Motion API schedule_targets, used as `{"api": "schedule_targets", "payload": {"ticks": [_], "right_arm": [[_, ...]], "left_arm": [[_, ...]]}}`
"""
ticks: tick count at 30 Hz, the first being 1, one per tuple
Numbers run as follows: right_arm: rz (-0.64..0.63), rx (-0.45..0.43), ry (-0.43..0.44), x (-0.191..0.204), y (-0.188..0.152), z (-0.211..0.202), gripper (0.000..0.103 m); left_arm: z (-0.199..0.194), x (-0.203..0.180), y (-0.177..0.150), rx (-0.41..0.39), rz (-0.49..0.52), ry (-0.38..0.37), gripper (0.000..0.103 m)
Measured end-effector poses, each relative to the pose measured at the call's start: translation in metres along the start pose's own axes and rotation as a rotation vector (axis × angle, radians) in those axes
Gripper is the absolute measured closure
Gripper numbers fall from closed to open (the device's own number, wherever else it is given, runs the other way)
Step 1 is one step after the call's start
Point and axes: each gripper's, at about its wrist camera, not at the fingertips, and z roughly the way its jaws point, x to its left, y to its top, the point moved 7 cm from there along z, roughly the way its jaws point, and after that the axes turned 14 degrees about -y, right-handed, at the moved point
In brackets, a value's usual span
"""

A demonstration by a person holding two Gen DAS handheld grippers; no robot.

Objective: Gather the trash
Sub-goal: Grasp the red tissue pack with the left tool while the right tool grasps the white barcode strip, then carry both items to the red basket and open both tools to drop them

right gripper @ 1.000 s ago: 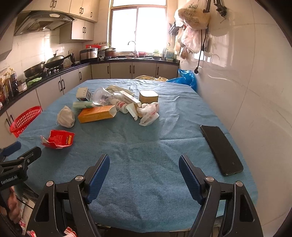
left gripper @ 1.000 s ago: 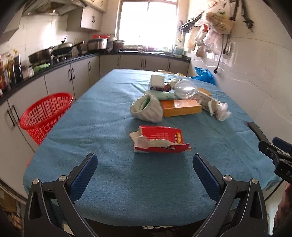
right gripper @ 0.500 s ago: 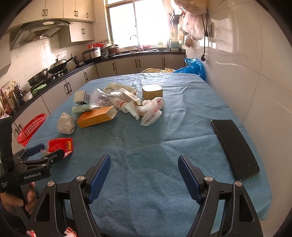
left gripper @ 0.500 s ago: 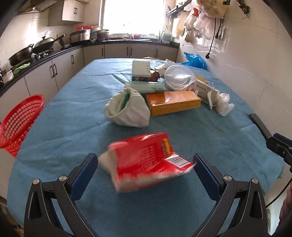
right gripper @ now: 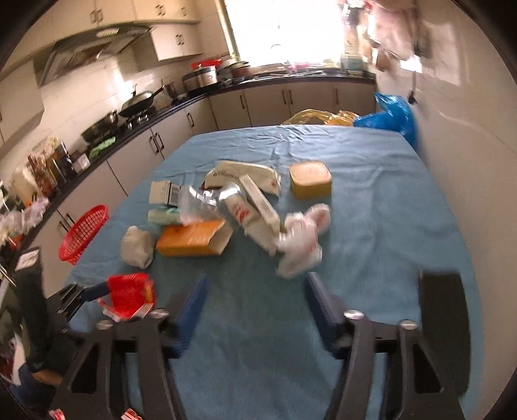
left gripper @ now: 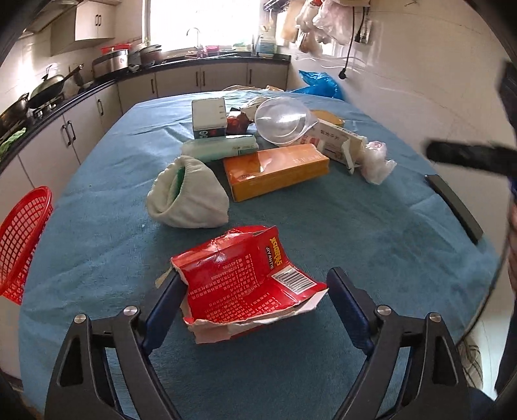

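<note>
Left gripper (left gripper: 255, 292): jaws spread wide, just been closing around the torn red carton (left gripper: 245, 287); left pad is touching its torn edge, right pad is just clear, no clamp seen. Carton lies on the blue tablecloth (left gripper: 97, 226). Right gripper (right gripper: 255, 295): jaws half apart, just been closing, nothing between them. Farther off, an orange box (left gripper: 278, 171) and white crumpled bag (left gripper: 187, 194) are seen; red basket (left gripper: 19, 239) at the table's left edge.

A black phone (left gripper: 454, 202) lies near the right edge of the blue tablecloth (left gripper: 97, 232), with a wok (right gripper: 142, 98) on the stove well left of the cloth and a window (left gripper: 200, 22) beyond it.
</note>
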Motion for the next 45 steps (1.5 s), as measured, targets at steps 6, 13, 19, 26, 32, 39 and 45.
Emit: {"api": "schedule_targets", "payload": {"ticks": [6, 13, 19, 26, 32, 39, 45], "right_arm": [[-0.131, 0.032, -0.026, 0.02, 0.038, 0.049, 0.061], [-0.204, 0.086, -0.106, 0.028, 0.054, 0.102, 0.076], [-0.174, 0.06, -0.111, 0.021, 0.052, 0.101, 0.089], [-0.061, -0.025, -0.061, 0.006, 0.052, 0.065, 0.089], [-0.022, -0.1, -0.004, 0.007, 0.042, 0.028, 0.089], [-0.02, -0.142, 0.044, 0.013, 0.027, 0.001, 0.088], [-0.022, -0.161, 0.064, 0.017, 0.019, -0.011, 0.088]], "left_arm": [[-0.008, 0.01, 0.004, 0.01, -0.005, 0.0, 0.016], [-0.007, 0.026, 0.001, 0.045, -0.047, -0.019, 0.016], [-0.001, 0.033, 0.001, 0.061, -0.177, -0.124, 0.012], [-0.003, 0.046, 0.01, -0.008, -0.378, -0.125, 0.029], [0.01, 0.026, 0.014, 0.008, -0.316, -0.087, 0.058], [0.012, 0.011, 0.011, 0.003, -0.217, -0.079, 0.1], [0.003, 0.012, 0.009, -0.011, -0.204, -0.079, 0.102]]}}
